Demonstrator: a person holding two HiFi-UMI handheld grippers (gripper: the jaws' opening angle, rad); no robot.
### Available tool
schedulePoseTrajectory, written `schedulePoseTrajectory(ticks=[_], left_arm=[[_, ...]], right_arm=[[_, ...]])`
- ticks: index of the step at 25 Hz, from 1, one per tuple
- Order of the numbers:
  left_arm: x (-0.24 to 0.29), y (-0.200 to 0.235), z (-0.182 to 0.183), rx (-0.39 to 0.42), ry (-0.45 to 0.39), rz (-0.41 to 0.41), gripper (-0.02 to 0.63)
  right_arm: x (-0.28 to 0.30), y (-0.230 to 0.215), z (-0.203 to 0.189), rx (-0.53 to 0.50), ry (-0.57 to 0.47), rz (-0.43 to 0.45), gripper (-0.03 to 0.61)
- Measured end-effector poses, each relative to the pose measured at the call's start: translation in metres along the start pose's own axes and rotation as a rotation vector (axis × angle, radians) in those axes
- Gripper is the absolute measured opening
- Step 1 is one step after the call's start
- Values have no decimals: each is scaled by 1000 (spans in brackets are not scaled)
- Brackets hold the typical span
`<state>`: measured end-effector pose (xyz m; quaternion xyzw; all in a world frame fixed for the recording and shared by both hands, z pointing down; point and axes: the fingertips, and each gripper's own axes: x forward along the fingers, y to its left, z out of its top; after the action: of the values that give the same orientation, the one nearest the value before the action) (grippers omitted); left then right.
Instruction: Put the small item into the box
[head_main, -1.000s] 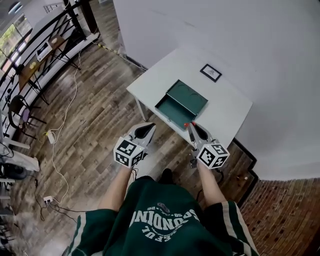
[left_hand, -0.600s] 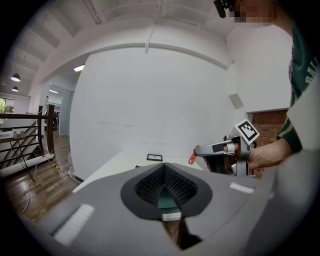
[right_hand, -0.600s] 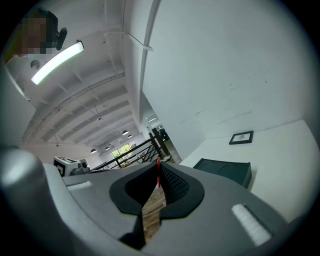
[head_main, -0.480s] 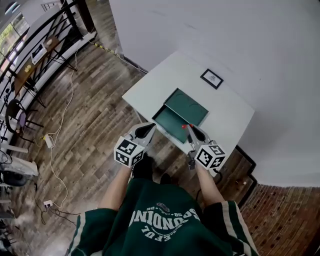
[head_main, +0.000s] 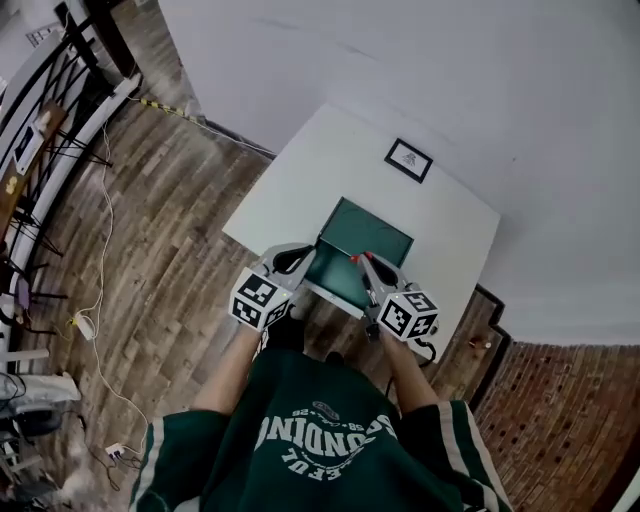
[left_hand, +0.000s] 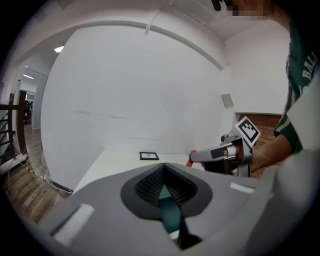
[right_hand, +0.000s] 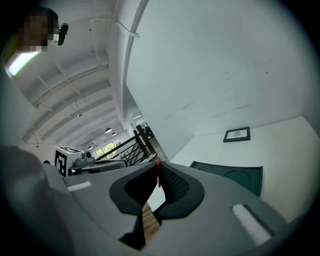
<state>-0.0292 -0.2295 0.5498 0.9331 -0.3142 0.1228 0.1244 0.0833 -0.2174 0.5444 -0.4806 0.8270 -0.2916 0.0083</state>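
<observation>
On the white bench, a green box lies open near the edge closest to the person, its lid laid back flat on the far side and its tray toward the person. Beyond the box, toward the wall, a small black-framed picture lies flat on the bench, well apart from it. The right hand-held gripper reaches in from the box's near right side, and its jaws are pressed together on a small red item, a thin sliver that sticks up from between the tips in the right gripper view. In the head view the item sits over the near part of the box, though how high above it cannot be told. The left hand-held gripper is at the box's near left corner with its jaws closed tip to tip and nothing held between them; only the green of the box shows through the slot behind the tips. Both marker cubes face up toward the head camera. To the left of the box, past the bench's edge, lies a wooden plank floor.
</observation>
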Motion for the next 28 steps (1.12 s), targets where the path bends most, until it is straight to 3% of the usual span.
schedulePoseTrajectory(ticks=[6, 14, 28], left_arm=[[18, 41, 17, 20, 25, -109, 52], [42, 61, 21, 43, 58, -240, 52], [62, 64, 25, 37, 88, -215, 52]], right_arm=[[44, 6, 19, 20, -9, -71, 17], [59, -5, 20, 66, -48, -177, 17], [71, -31, 14, 46, 15, -158, 17]])
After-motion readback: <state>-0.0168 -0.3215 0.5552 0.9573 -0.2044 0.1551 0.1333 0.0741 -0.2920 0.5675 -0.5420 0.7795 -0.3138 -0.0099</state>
